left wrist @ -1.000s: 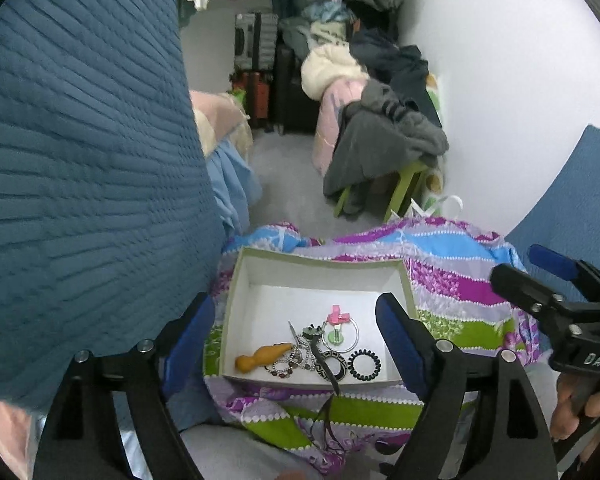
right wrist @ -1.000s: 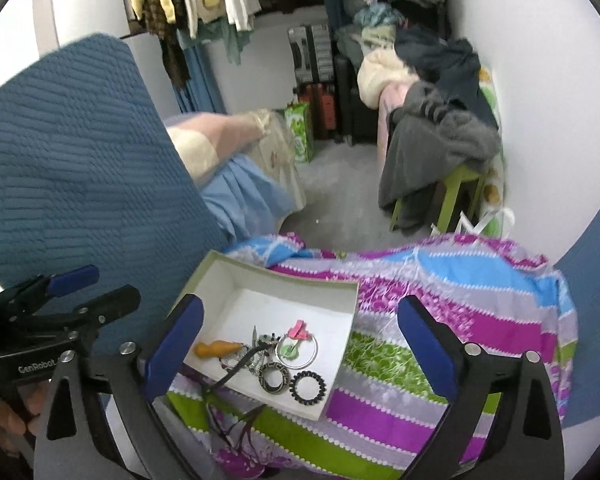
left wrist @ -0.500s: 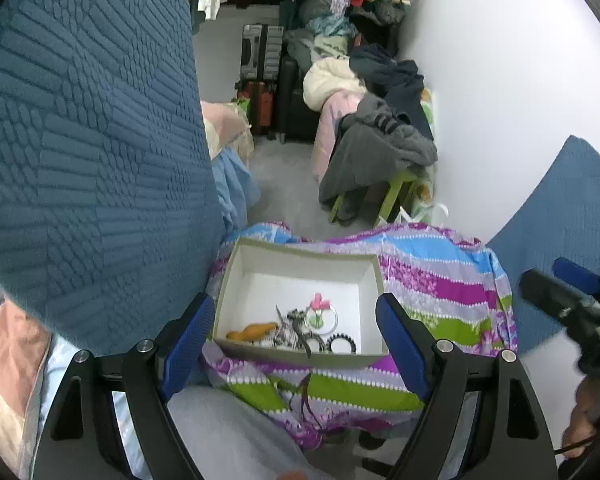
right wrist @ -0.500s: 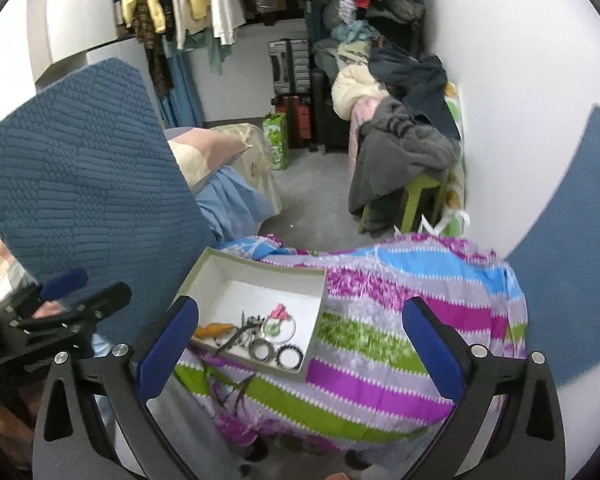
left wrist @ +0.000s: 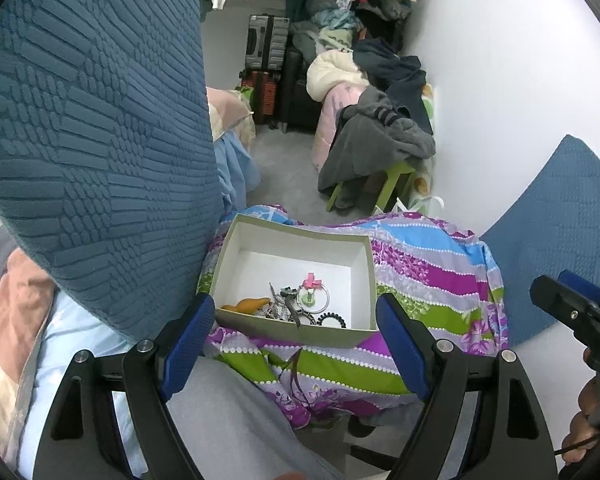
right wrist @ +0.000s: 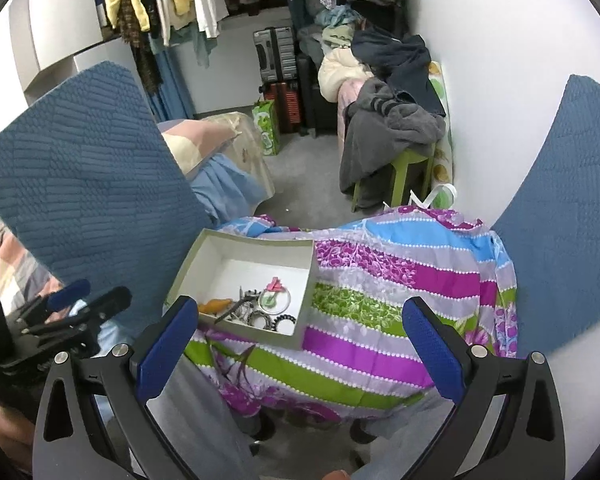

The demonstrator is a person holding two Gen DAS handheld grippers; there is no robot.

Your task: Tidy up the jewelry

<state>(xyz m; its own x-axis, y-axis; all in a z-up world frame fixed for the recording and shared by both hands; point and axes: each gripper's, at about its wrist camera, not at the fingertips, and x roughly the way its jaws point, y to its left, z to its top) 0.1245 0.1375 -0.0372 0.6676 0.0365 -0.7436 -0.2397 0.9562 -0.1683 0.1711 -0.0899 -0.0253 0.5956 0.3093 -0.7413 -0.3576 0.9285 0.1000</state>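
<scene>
A shallow white box (left wrist: 236,248) (right wrist: 204,250) rests on a striped purple, green and blue cloth (left wrist: 432,276) (right wrist: 380,280). It holds jewelry: an orange piece (left wrist: 250,304) (right wrist: 216,305), a pink-and-green ring piece (left wrist: 312,286) (right wrist: 274,290), black scalloped rings (left wrist: 332,318) (right wrist: 282,322) and a dark tangled chain (left wrist: 286,304). My left gripper (left wrist: 296,344) is open and empty, held well above and in front of the box. My right gripper (right wrist: 300,352) is open and empty, also well above it. Each gripper shows at the other view's edge.
A large blue quilted cushion (left wrist: 92,140) (right wrist: 80,180) stands left of the box, another (right wrist: 568,220) at the right wall. Behind lie a green stool (right wrist: 408,164) piled with clothes, suitcases (left wrist: 266,44) and hanging garments. Grey floor lies between.
Both grippers have pulled up and back from the box, which now looks smaller and farther. Both stayed open and empty. The box contents have not moved.
</scene>
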